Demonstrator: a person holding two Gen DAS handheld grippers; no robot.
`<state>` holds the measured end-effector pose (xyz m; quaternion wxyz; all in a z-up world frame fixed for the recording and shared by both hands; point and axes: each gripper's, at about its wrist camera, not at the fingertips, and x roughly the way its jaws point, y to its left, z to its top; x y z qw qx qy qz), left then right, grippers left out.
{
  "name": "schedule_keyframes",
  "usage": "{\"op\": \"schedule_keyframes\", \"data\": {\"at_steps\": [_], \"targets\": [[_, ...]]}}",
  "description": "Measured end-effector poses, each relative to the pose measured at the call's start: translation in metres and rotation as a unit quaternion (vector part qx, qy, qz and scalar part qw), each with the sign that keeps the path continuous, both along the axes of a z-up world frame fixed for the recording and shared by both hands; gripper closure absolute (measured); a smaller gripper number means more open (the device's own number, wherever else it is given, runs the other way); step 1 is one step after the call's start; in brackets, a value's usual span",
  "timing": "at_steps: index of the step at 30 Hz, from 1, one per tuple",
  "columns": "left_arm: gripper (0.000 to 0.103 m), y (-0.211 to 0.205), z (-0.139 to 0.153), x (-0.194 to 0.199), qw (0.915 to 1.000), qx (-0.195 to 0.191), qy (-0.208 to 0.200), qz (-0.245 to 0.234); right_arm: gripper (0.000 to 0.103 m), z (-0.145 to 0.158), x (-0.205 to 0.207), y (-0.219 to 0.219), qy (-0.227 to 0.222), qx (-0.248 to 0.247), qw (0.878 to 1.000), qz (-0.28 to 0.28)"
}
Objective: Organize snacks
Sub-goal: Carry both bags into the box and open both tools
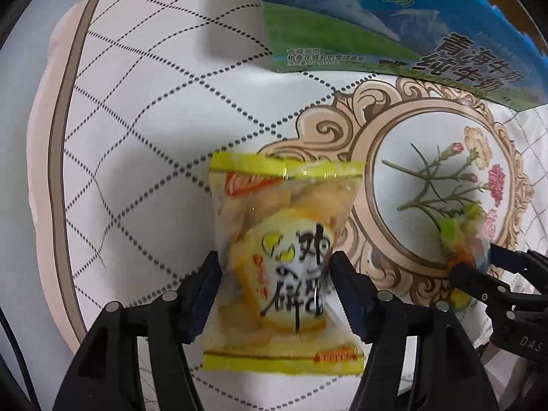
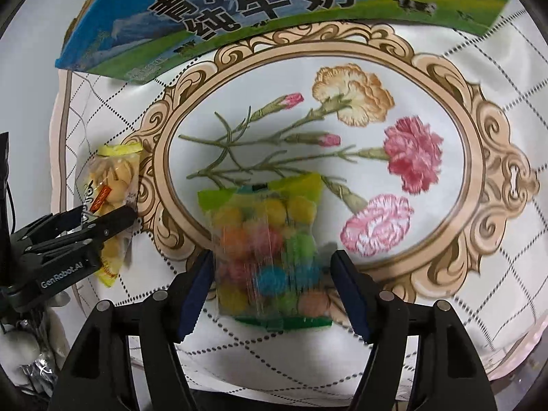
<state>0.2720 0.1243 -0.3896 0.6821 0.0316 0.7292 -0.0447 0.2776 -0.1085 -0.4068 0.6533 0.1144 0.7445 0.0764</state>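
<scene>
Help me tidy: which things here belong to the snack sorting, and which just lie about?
Job: biscuit packet; bag of coloured sweets; left claw; right claw.

Lying about: milk carton box; flowered cloth.

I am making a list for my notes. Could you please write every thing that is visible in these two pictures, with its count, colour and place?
biscuit packet: one, yellow and clear, on the cloth, between the left gripper's fingers
candy packet: one, green-edged, clear, many-coloured balls inside, on the flower print, between the right gripper's fingers
milk carton: one, blue and green, at the far edge of the cloth
cloth: one, white with dotted grid and carnation medallion, under everything
left gripper: one, black, blue pads, open
right gripper: one, black, blue pads, open
</scene>
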Motion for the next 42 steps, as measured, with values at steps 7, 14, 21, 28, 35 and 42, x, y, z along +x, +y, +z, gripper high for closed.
{"op": "schedule_keyframes", "data": {"at_steps": [7, 14, 21, 28, 35, 42], "targets": [[0.039, -0.016, 0.006, 0.037, 0.9998, 0.016, -0.012, 0.005, 0.031, -0.016, 0.013, 0.015, 0.008, -0.012, 1.000, 0.008], [0.055, -0.032, 0.015, 0.021, 0.9975, 0.010, -0.057, 0.041, 0.048, -0.012, 0.007, 0.037, -0.035, -0.036, 0.998, 0.031], [0.056, -0.039, 0.053, -0.009, 0.9926, -0.038, -0.093, 0.069, 0.049, 0.009, -0.005, 0.018, -0.062, -0.012, 0.998, 0.017], [0.056, -0.064, 0.137, -0.017, 0.9806, -0.094, -0.161, 0.062, 0.049, 0.070, 0.000, -0.009, -0.111, 0.039, 0.993, -0.011], [0.056, -0.079, 0.208, 0.033, 0.9716, -0.130, -0.195, 0.033, 0.049, 0.155, 0.032, -0.045, -0.180, 0.073, 0.980, -0.035], [0.056, -0.101, 0.201, 0.119, 0.9783, -0.104, -0.178, 0.020, 0.049, 0.188, 0.107, -0.075, -0.203, 0.037, 0.977, -0.046]]}}
